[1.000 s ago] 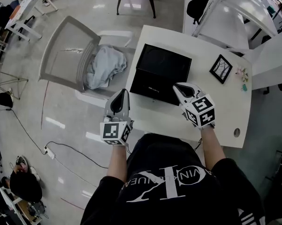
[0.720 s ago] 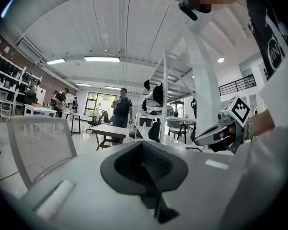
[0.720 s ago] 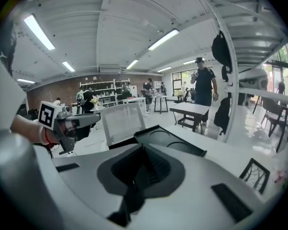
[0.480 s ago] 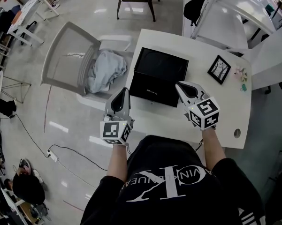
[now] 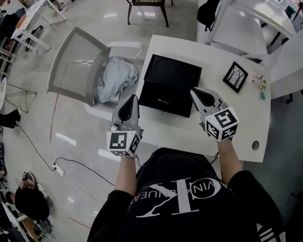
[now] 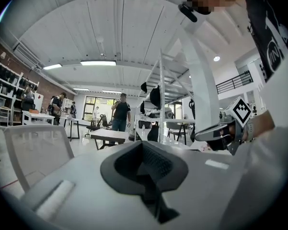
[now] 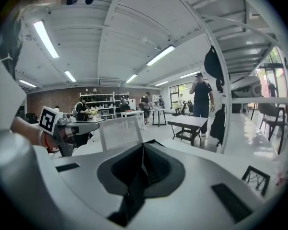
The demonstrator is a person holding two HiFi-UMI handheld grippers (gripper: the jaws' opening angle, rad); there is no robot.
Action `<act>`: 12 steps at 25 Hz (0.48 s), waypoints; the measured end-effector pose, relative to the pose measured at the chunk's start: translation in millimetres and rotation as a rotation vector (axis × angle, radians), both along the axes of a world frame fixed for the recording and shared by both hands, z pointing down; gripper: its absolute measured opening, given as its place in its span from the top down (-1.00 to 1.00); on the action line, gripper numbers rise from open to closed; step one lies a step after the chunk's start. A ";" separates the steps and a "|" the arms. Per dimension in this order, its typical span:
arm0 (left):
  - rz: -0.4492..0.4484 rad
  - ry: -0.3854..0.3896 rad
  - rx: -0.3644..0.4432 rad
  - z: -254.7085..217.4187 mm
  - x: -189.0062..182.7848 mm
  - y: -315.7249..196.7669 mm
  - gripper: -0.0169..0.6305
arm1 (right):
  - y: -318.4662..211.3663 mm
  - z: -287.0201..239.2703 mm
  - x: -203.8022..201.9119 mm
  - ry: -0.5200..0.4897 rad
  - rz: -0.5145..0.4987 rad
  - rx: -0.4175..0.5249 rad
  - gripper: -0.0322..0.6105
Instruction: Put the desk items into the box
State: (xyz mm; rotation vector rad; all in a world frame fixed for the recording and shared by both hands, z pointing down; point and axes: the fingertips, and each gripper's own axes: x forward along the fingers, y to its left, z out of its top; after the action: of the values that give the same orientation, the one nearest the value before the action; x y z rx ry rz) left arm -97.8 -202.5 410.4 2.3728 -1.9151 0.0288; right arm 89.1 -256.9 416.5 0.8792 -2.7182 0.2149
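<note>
A black box (image 5: 171, 81) lies on the white desk (image 5: 201, 135), toward its left side. A small black picture frame (image 5: 236, 77) lies at the desk's right, also seen as the picture frame (image 7: 255, 176) low in the right gripper view. Some small pale bits (image 5: 259, 82) sit just past it. My left gripper (image 5: 132, 98) hovers off the desk's left edge, shut and empty, jaws meeting (image 6: 143, 146). My right gripper (image 5: 195, 92) is over the desk near the box's front right corner, shut and empty (image 7: 143, 148). Each gripper shows in the other's view: right gripper (image 6: 220, 131), left gripper (image 7: 74, 127).
A grey chair (image 5: 73, 67) with a pale cloth (image 5: 113, 77) on its seat stands left of the desk. A cable hole (image 5: 255, 145) is at the desk's near right corner. A black backpack (image 5: 210, 6) hangs on a rack behind. People stand far back.
My right gripper has drifted slightly right and nearer to me. The left gripper has barely moved. Nothing was picked up or put down.
</note>
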 end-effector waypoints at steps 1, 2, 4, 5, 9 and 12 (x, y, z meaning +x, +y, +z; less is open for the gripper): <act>0.000 -0.003 0.004 -1.9 -0.1 0.4 0.92 | -0.3 -2.4 0.1 -0.008 0.002 0.006 0.84; -0.001 -0.005 0.008 -3.4 -0.7 0.7 0.92 | -0.5 -4.5 -0.4 -0.016 0.003 0.012 0.84; -0.004 -0.009 0.015 -5.3 -2.7 0.7 0.92 | -0.7 -7.7 -1.9 -0.027 0.003 0.025 0.84; -0.006 -0.010 0.018 -6.2 -3.8 0.7 0.92 | -0.6 -9.3 -2.7 -0.031 0.001 0.031 0.84; -0.013 -0.010 0.033 -11.3 -7.9 1.8 0.92 | 1.3 -16.6 -5.4 -0.041 -0.003 0.058 0.85; -0.015 -0.007 0.044 -14.9 -10.1 2.4 0.92 | 3.1 -22.8 -6.9 -0.049 -0.002 0.078 0.85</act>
State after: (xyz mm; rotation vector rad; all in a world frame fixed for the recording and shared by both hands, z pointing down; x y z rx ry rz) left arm -107.9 -200.1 395.5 2.3888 -1.9574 -0.0058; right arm 82.2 -253.7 393.7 0.9036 -2.7898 0.1325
